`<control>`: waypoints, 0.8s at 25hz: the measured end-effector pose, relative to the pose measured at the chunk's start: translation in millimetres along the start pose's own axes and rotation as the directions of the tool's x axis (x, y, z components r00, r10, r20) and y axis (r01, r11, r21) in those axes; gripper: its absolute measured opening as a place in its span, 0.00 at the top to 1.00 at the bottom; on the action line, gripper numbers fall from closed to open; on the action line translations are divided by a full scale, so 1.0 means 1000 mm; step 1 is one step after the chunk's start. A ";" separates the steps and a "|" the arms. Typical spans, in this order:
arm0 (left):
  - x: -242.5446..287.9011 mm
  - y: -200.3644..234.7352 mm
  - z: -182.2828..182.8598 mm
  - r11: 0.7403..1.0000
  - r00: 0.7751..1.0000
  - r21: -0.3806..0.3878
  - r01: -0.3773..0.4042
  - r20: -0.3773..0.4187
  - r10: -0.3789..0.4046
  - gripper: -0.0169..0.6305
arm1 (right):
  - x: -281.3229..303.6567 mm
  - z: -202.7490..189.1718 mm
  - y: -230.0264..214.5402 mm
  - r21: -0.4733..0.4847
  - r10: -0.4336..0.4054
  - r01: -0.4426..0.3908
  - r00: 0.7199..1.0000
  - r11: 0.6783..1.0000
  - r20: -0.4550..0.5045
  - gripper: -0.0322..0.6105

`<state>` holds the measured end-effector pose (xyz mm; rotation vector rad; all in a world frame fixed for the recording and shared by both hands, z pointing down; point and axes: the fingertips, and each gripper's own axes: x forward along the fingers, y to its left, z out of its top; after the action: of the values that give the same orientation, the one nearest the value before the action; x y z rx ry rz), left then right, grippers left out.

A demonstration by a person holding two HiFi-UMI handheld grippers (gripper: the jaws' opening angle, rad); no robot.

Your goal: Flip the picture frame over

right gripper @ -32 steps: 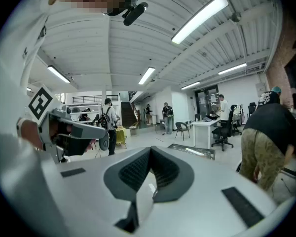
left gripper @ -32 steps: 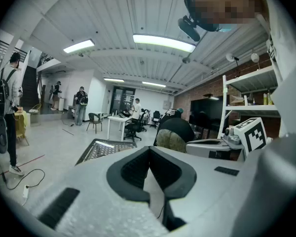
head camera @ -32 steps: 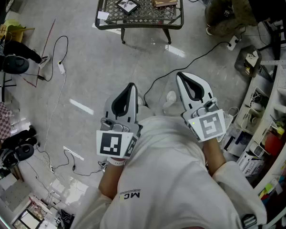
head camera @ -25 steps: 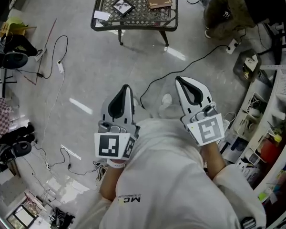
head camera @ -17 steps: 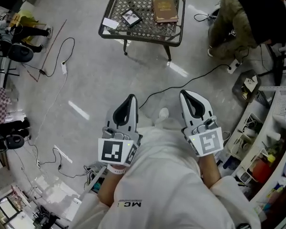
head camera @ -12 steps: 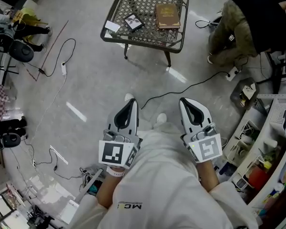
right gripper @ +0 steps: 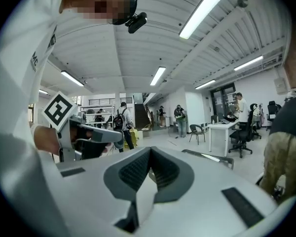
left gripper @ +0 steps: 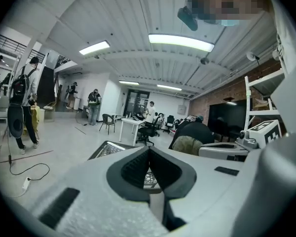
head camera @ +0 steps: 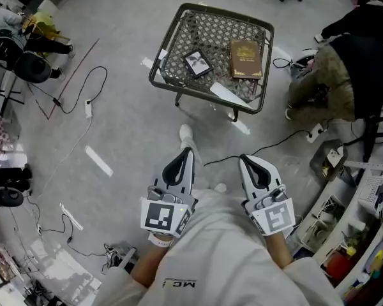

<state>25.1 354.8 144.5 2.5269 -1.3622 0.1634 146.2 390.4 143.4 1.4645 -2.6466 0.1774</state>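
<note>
Picture frame (head camera: 197, 63) sits nearer now; left gripper (head camera: 187, 152), right gripper (head camera: 244, 159) jaws clenched, empty.

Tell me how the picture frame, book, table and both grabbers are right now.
table: standing upright
picture frame: lying flat on the table, picture side up
book: closed, lying flat
left gripper: shut, empty
right gripper: shut, empty

Bright, even light from ceiling strips (left gripper: 180, 42), glare streaks on the floor (head camera: 124, 116), fisheye-warped edges.
</note>
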 end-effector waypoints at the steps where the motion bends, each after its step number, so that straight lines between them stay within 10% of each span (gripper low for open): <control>1: 0.013 0.017 0.007 1.000 1.000 -0.001 0.001 0.000 -0.001 0.94 | 0.021 0.003 -0.005 -0.001 0.001 -0.001 1.000 1.000 -0.004 0.93; 9: 0.105 0.147 0.075 0.999 0.999 -0.008 0.039 -0.015 -0.040 0.94 | 0.178 0.058 -0.049 -0.002 -0.049 0.049 0.999 0.999 -0.024 0.93; 20: 0.200 0.213 0.101 0.990 0.987 -0.032 0.140 -0.069 -0.142 0.94 | 0.297 0.070 -0.098 0.017 -0.096 0.097 0.995 0.995 -0.032 0.93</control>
<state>-44.6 53.9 130.6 2.5572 -1.1469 0.2038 70.0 79.9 124.6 1.5774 -2.5497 0.2143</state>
